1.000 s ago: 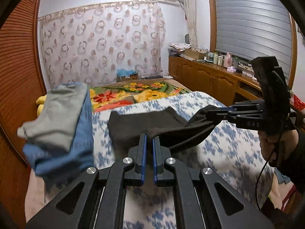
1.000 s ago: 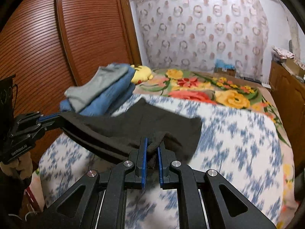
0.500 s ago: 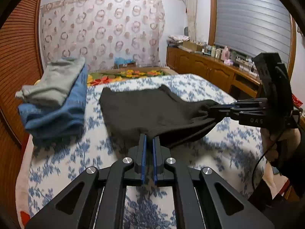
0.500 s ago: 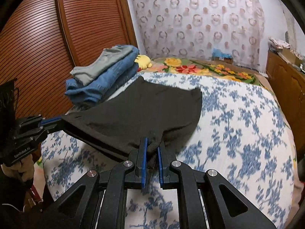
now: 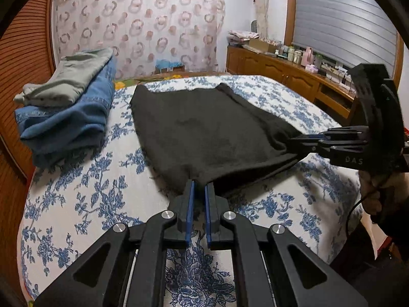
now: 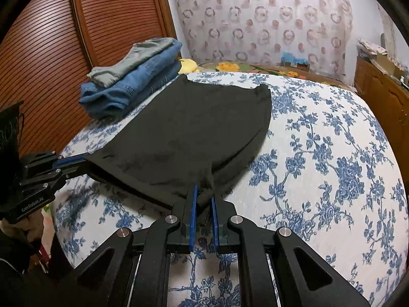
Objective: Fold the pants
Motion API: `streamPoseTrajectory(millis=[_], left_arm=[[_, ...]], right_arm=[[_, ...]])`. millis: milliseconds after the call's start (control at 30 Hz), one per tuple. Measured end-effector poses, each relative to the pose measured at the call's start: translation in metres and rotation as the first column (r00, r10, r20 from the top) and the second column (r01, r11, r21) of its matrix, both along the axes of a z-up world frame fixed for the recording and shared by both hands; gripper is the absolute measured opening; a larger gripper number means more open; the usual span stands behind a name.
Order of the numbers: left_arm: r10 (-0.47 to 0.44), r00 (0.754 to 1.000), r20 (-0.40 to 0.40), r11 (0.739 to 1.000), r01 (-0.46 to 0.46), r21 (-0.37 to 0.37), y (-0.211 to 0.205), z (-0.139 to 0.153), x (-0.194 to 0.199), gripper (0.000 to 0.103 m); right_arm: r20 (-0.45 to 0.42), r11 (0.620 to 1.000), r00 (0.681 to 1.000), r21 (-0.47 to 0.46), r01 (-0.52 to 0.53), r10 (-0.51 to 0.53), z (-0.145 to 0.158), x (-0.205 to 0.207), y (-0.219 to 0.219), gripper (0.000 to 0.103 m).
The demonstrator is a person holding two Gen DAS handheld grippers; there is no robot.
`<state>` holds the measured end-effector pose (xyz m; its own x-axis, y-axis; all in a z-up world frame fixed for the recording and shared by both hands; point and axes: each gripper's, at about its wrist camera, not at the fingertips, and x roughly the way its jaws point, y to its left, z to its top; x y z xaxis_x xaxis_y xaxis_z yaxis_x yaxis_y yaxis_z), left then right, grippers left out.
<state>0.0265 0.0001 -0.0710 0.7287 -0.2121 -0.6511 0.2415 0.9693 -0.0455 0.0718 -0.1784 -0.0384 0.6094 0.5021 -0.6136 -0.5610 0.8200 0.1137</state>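
Black pants (image 5: 204, 133) lie spread over the blue-flowered bed cover (image 5: 84, 204), with their near edge lifted slightly. My left gripper (image 5: 200, 184) is shut on the near left corner of that edge. My right gripper (image 6: 203, 192) is shut on the near right corner, where the cloth bunches between its blue pads. The left wrist view shows the right gripper (image 5: 294, 140) from the side, pinching the pants (image 6: 184, 133). The right wrist view shows the left gripper (image 6: 85, 157) in the same way. The near edge runs taut between the two.
A stack of folded blue jeans with grey pants on top (image 5: 64, 112) lies left of the black pants, near a slatted wooden door (image 6: 51, 51). A wooden cabinet (image 5: 281, 74) with clutter runs along the right. A hand (image 5: 378, 189) holds the right gripper.
Both grippers have come down toward the bed with the pants. The cloth, which hung bunched in the air, now lies spread out flat on the cover.
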Motion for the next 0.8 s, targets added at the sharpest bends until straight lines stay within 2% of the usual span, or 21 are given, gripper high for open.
streamPoseTrajectory(millis=[100, 267, 733, 800], left_arm=[[0.003, 1.000, -0.023, 1.000, -0.003, -0.003, 0.000, -0.006, 0.001, 0.021], [0.019, 0.999, -0.036, 1.000, -0.019, 0.003, 0.001, -0.010, 0.003, 0.031], [0.035, 0.999, -0.020, 0.999, -0.035, 0.006, 0.000, -0.012, 0.012, 0.031], [0.029, 0.999, -0.016, 1.000, -0.029, -0.001, 0.001, -0.011, 0.013, 0.025]], right_arm=[[-0.003, 1.000, 1.000, 0.002, 0.008, -0.008, -0.003, -0.001, -0.001, 0.010], [-0.012, 1.000, 1.000, 0.010, 0.011, -0.011, -0.006, -0.002, -0.005, 0.010], [-0.025, 0.999, 1.000, 0.026, 0.020, -0.020, -0.009, -0.002, -0.009, 0.010], [-0.029, 0.999, 0.999, 0.029, 0.022, -0.021, -0.010, -0.001, -0.009, 0.010]])
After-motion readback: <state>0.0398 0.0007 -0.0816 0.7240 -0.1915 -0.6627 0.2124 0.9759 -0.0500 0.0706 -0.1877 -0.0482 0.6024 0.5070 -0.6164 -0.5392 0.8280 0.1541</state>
